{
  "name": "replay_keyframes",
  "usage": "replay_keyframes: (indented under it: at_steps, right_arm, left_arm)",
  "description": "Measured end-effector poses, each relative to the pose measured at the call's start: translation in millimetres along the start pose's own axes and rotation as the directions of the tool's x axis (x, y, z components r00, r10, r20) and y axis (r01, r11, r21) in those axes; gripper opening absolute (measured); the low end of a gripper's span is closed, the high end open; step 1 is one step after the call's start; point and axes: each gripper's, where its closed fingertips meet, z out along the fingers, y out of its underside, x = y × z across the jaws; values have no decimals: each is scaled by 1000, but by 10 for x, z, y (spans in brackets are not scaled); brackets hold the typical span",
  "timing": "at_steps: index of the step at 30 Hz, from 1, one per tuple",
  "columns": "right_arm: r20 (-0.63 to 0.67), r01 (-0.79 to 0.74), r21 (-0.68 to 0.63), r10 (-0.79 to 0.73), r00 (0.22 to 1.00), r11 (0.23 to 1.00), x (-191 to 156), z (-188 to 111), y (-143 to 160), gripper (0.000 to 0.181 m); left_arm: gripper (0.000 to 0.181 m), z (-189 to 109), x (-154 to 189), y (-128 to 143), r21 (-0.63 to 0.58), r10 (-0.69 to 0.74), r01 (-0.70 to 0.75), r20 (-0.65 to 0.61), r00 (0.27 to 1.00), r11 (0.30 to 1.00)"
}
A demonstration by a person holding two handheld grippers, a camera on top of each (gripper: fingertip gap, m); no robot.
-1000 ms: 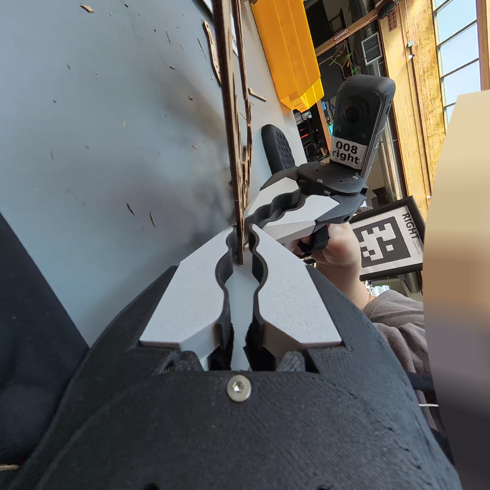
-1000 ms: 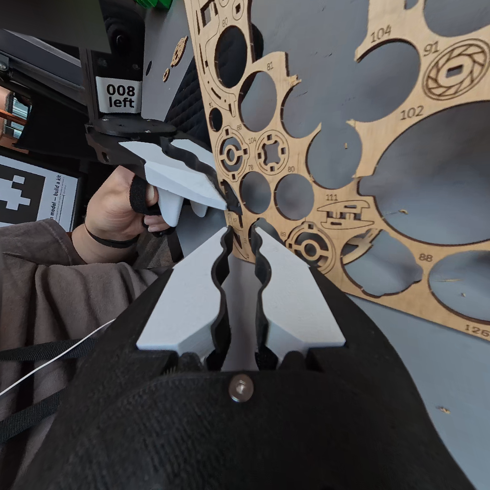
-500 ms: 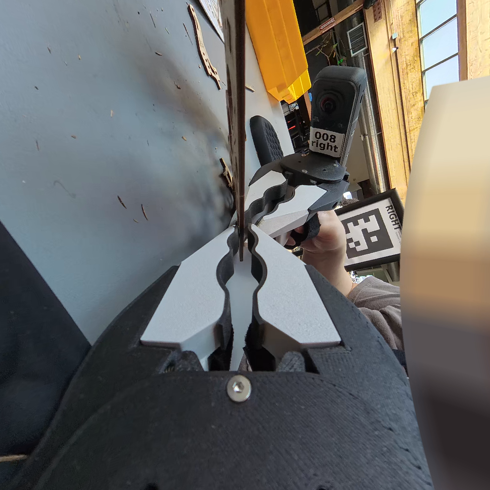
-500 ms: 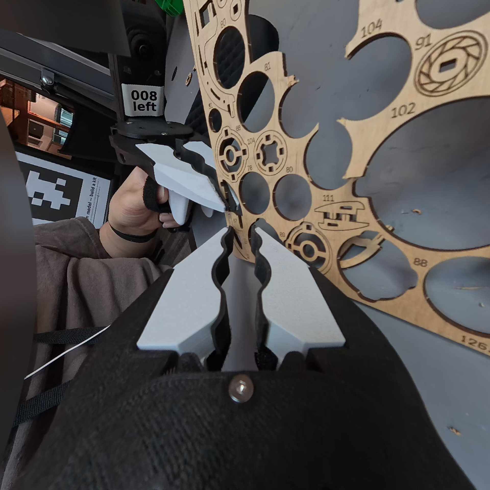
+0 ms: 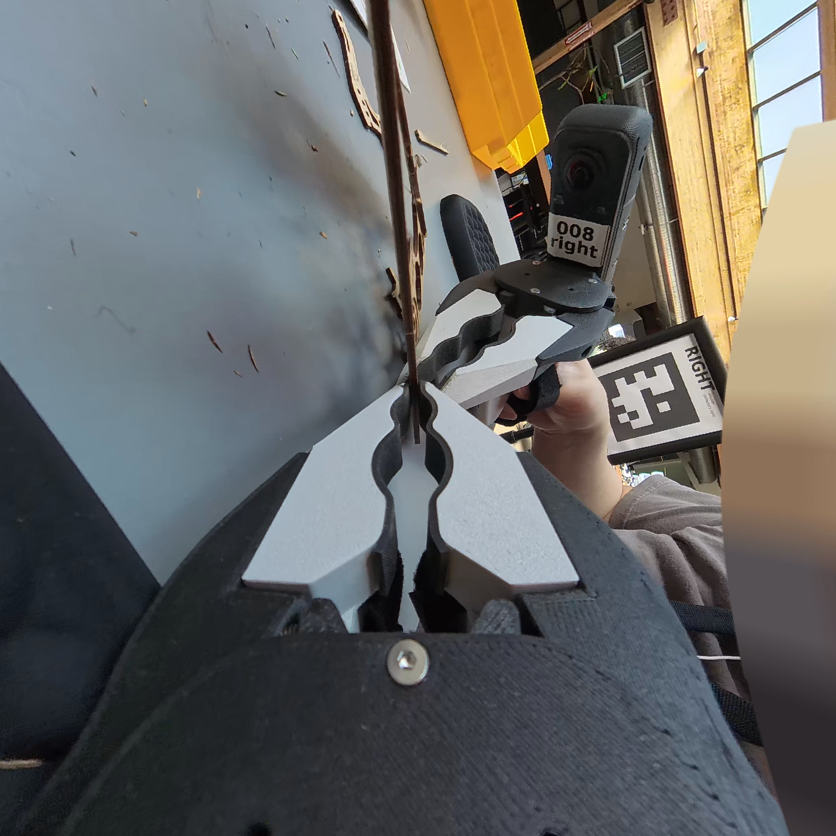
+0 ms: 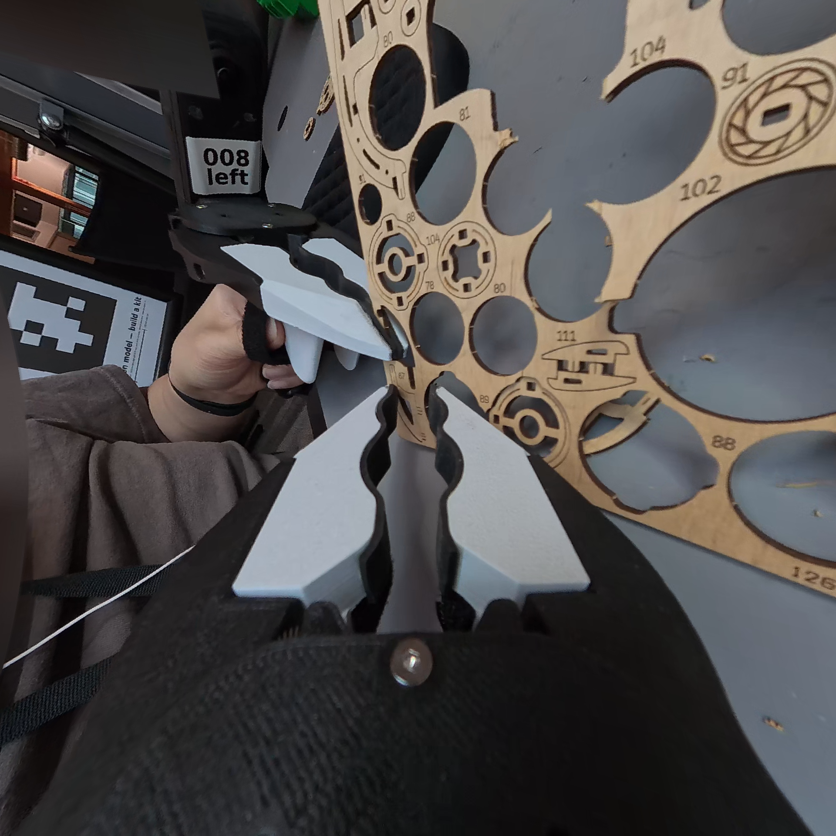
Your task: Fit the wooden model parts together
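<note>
Left gripper (image 5: pixel 412 398) jaws clamped on edge of wooden sheet (image 6: pixel 583 280), held upright above table (image 5: pixel 181 226). Right gripper (image 6: pixel 414 393) jaws slightly apart around small tab at sheet corner, contact unclear. Risk: twisting snaps thin webs, or part pops loose and drops.

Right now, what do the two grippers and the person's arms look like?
Both the left gripper and the right gripper have pale grey wedge-shaped fingers with wavy black pads, on rough black bodies with a silver screw. Each carries a black camera with a white label. Sleeves are brownish grey; the left wrist wears a black band.
</note>
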Motion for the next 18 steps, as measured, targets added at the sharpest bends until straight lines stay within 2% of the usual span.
replay_keyframes:
  at_steps: [18]
  right_arm:
    - [-35, 20, -3, -20, 999, 1000, 14, 9, 6, 13]
  left_arm:
    - [1, 7, -29, 1, 3, 16, -16, 27, 1000, 1000]
